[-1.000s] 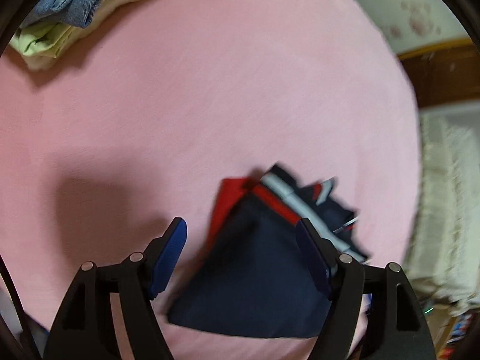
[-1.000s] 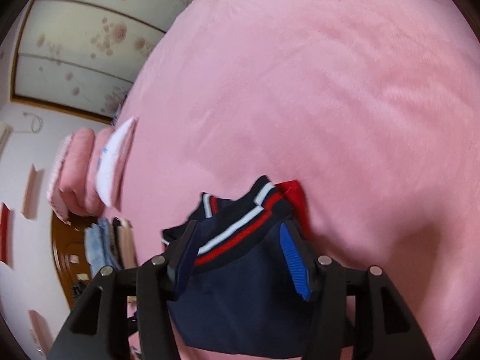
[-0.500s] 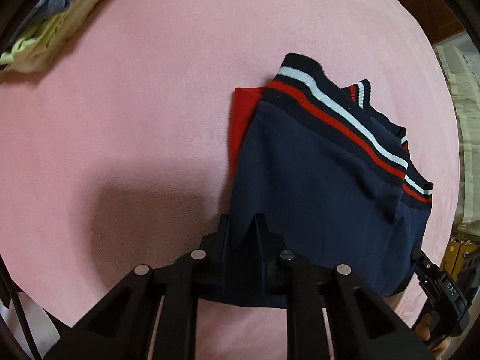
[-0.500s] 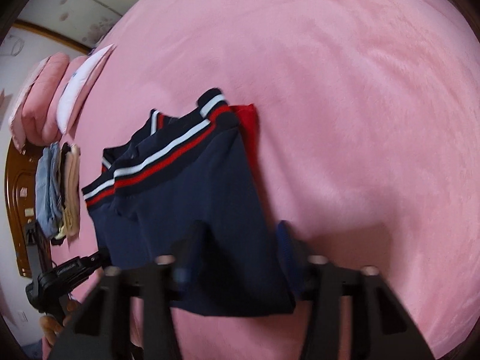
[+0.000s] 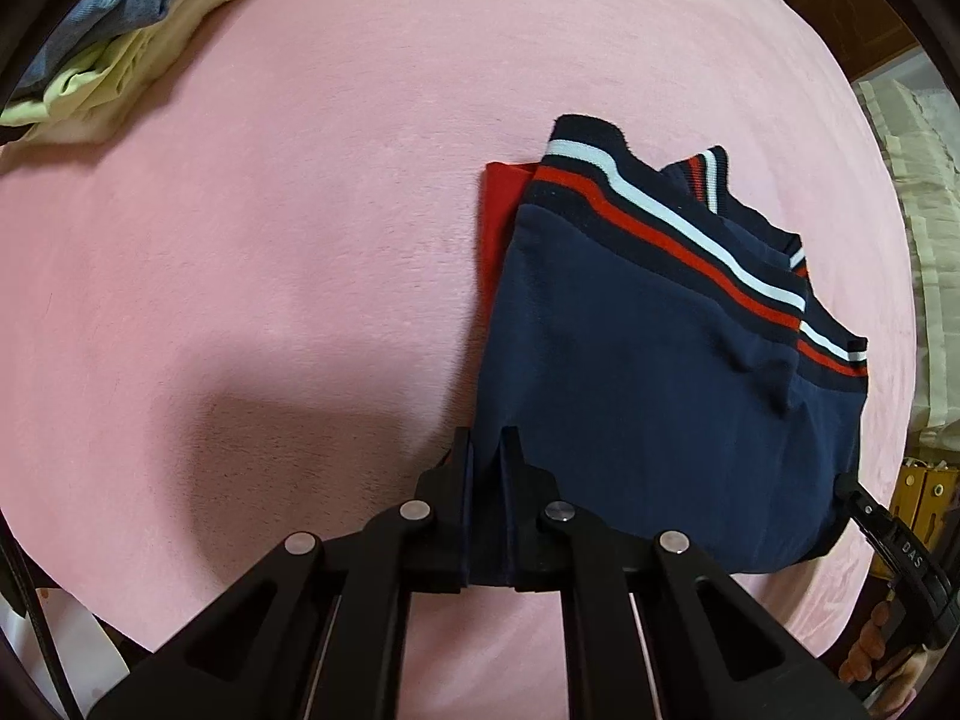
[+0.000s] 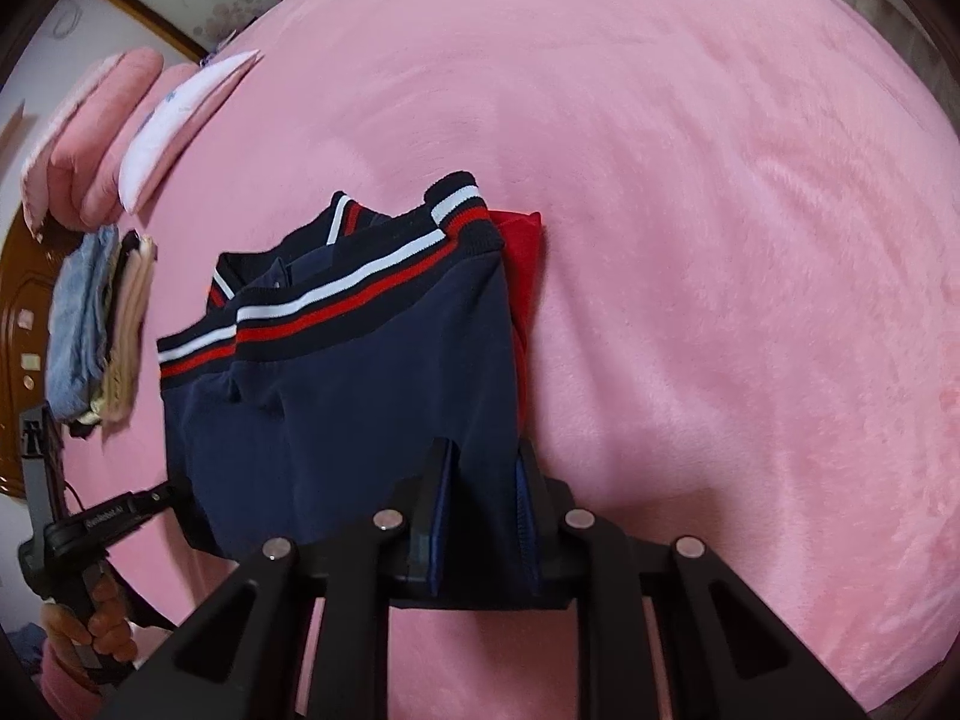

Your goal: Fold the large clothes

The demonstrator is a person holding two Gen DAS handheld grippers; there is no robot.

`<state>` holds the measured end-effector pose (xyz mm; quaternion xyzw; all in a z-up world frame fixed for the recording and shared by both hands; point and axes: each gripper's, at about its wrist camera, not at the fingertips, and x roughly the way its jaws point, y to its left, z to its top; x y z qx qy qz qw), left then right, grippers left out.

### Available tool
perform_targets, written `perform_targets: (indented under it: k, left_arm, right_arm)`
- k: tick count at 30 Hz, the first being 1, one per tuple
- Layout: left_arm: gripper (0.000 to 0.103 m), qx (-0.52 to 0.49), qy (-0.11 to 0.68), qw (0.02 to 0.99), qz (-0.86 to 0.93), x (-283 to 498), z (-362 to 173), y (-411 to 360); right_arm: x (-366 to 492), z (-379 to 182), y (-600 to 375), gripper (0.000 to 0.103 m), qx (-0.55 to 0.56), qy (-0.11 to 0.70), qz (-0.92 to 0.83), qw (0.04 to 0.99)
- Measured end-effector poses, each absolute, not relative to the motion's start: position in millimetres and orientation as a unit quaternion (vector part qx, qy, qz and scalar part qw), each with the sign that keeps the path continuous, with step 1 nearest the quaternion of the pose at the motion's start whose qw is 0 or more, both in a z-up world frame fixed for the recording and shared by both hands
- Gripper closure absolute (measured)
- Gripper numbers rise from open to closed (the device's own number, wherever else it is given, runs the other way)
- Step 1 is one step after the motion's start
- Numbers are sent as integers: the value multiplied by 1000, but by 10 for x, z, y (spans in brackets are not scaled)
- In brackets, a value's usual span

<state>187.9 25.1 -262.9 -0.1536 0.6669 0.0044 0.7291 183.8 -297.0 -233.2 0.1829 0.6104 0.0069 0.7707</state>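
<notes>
A folded navy garment (image 5: 648,372) with red and white striped ribbed bands and a red part showing at one side lies on a pink blanket (image 5: 300,240). My left gripper (image 5: 486,438) is shut on the garment's near left corner. The same garment (image 6: 360,390) shows in the right wrist view. My right gripper (image 6: 483,456) is closed around its near right corner, with navy cloth filling the gap between the fingers. Each gripper shows at the edge of the other's view, held by a hand.
A stack of folded clothes (image 5: 120,54), denim on top of cream and pale green, lies at the blanket's far left; it also shows in the right wrist view (image 6: 96,324). Pink pillows (image 6: 120,126) lie at the bed's head. A cream knitted cover (image 5: 924,240) hangs at the right.
One second ago both grippers were open above the garment. They came down onto its near corners and closed on them. Since half a second ago little has moved.
</notes>
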Motion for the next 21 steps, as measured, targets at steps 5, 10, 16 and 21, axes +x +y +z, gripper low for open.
perform_targets:
  k: [5,10,16,21]
  left_arm:
    - [52,-101,638,762,40,1969,-2333,200]
    - [51,-95,603,791,-42,1977,-2031,-36]
    - [77,-89,631,756,-146,2120,-2315,-674]
    - [85,-84,637,753,-142,2358,-2608,-872]
  right_arm:
    - [1810,-2036,-2835,84,126,556,4,822]
    - [1837,-1930,-2666,84,179,518,84,832]
    - [1984,-2251,-2166,97,182,533,190,804]
    - [2278,-2709,-2029,103,214,559,187,779]
